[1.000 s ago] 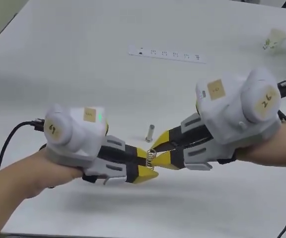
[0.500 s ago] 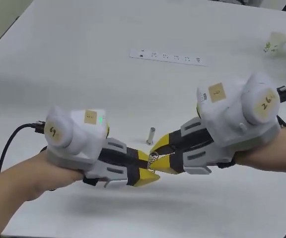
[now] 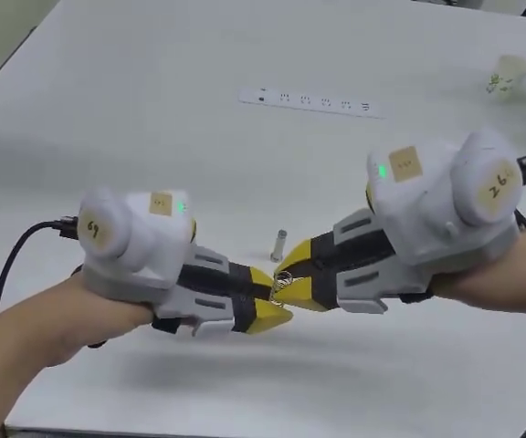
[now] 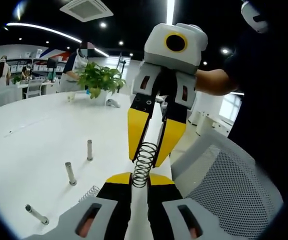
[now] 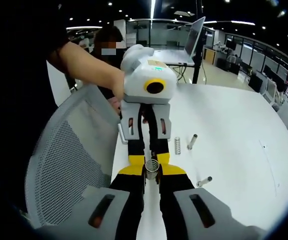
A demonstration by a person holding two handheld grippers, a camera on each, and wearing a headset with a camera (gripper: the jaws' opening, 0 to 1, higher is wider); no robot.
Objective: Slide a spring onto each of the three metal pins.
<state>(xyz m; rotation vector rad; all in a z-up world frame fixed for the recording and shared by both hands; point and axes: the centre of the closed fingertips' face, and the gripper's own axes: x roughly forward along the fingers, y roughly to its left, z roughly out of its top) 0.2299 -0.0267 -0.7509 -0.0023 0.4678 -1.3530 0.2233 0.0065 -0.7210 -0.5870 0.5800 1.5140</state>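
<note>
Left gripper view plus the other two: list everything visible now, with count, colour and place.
metal pins: three, silver, on the table; two standing, one lying.
held spring: one, silver, between the tips of both tongs.
loose spring: one, silver, lying on the table near the pins.
power strip: one, white, far side of the table.
cup: one, pale with green, far right of the table; blurred.
table: one, white, under everything.
potted plant: one, green, far end of the table.
mesh chair: one, grey, beside the table.
left tongs: one pair, yellow tips, shut on the held spring.
right tongs: one pair, yellow tips, shut on the held spring, facing the left.
</note>
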